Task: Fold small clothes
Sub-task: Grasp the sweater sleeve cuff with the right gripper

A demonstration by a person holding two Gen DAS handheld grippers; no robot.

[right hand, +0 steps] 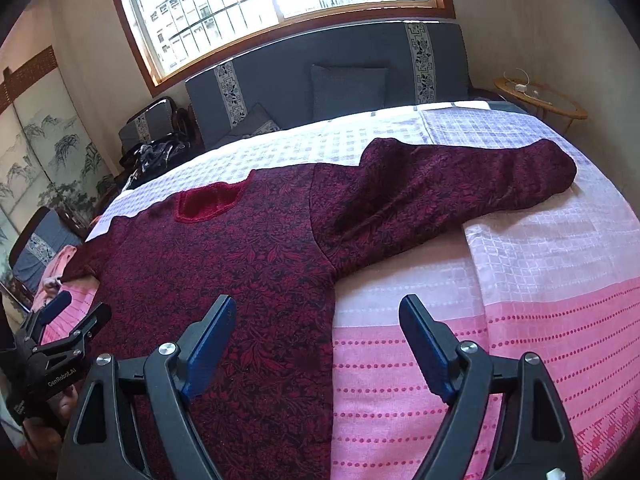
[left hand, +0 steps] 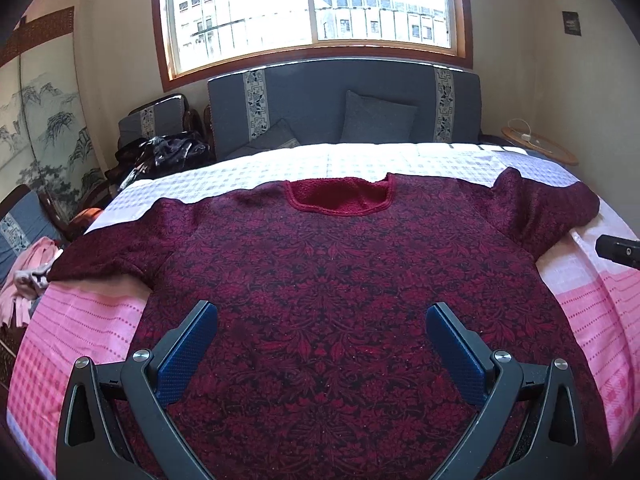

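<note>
Right gripper [right hand: 316,320] spread wide, empty, straddling sweater [right hand: 224,264] side edge on bed cover [right hand: 520,280]. Right sleeve [right hand: 440,196] runs up-right from there, long axis diagonal, nearer this arm. Left gripper [left hand: 322,330] likewise parted, empty, over sweater mid-body. Sleeve fold-in likely next.

The sweater [left hand: 340,280] lies flat on the bedspread [right hand: 520,320], neck toward the sofa [left hand: 344,108] behind the bed, sleeves spread to either side. The left gripper [left hand: 322,312] hangs over its body, the right gripper [right hand: 316,308] over its right edge.
</note>
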